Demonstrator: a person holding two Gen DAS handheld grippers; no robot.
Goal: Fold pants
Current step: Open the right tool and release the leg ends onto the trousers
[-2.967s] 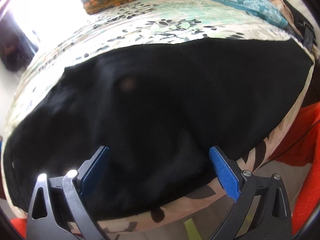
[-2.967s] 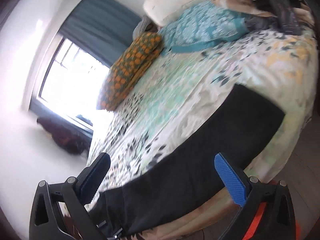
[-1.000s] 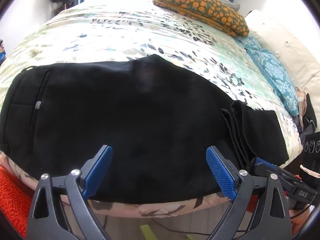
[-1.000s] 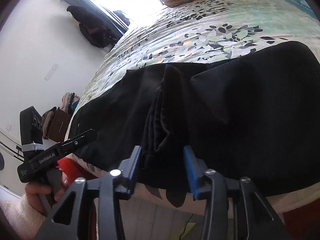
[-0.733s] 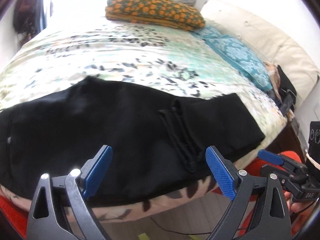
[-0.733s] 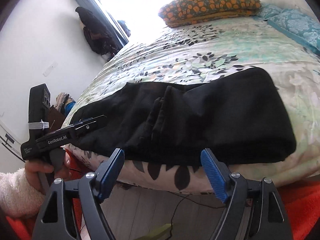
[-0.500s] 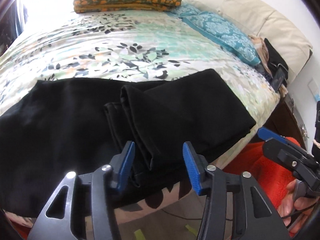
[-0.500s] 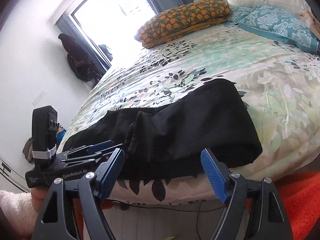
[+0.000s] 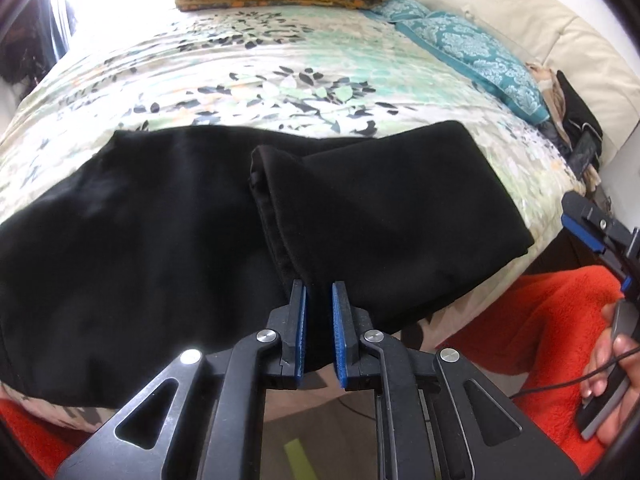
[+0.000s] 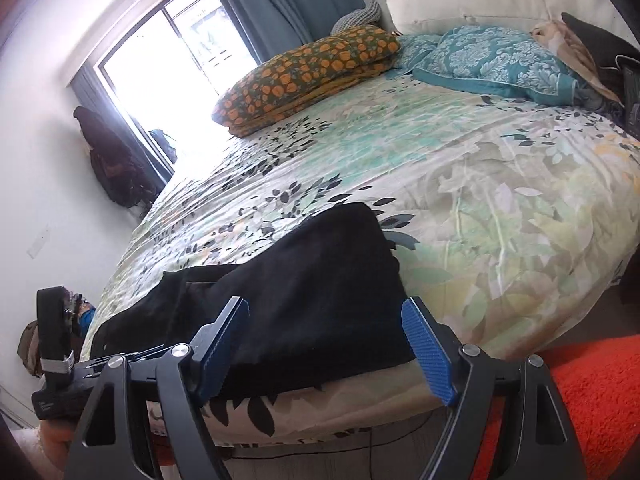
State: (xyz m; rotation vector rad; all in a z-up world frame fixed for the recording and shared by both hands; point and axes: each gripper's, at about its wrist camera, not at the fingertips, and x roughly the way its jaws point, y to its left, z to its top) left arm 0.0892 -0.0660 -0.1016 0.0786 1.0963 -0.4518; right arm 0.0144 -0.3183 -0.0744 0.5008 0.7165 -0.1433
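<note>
1. The black pants (image 9: 168,232) lie along the near edge of the bed (image 9: 280,64), partly doubled over themselves, so that a folded end sits on top of the rest (its hem runs across the cloth toward the bed's middle).
2. The left tongs (image 9: 319,300) are clamped on the pants at that hem, right at the bed's near edge, with only a thin strip of black cloth between the blue pads (image 9: 300,320).
3. The right tongs (image 10: 326,344) stand wide apart just off the near edge of the bed, holding nothing, with the folded end of the pants showing between their fingers.
4. At the far side of the bed lie an orange-patterned pillow (image 10: 308,76) and a teal pillow (image 10: 500,60).
</note>
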